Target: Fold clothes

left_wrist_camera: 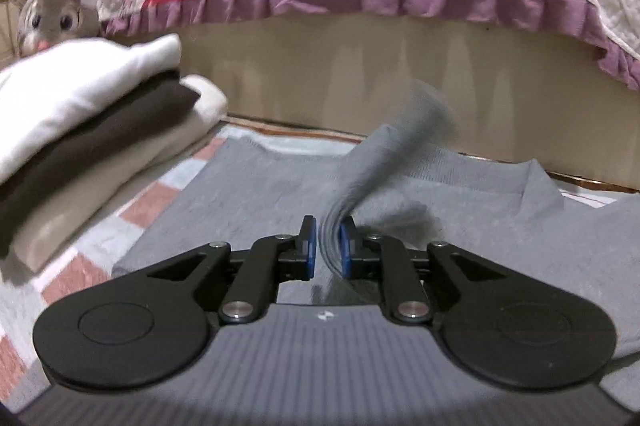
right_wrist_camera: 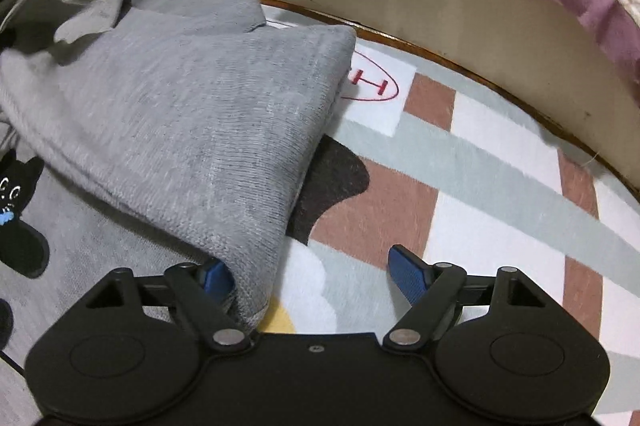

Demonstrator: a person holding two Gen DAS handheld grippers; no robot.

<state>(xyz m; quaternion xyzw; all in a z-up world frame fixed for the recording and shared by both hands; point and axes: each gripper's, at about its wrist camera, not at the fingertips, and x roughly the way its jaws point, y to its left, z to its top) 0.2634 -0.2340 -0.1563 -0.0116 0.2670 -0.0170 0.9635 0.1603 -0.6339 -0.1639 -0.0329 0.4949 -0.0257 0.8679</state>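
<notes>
Rug [right_wrist_camera: 460, 162] is carrying the work beside the bed [left_wrist_camera: 360, 66]. Grey sweater [right_wrist_camera: 180, 114] is lying on it, one side already folded over. Finished stack [left_wrist_camera: 80, 114] is sitting clear at the far left. Left gripper [left_wrist_camera: 329, 246] is pinching a sleeve [left_wrist_camera: 384, 162], lifting it, probably to fold inward. Right gripper [right_wrist_camera: 308, 276] is standing wide, holding nothing, one pad touching the sweater's folded edge.

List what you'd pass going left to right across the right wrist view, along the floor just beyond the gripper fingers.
Black cat patch → folded grey sweater → dark blotch on the rug → red oval logo → brown rug square → bed base.
</notes>
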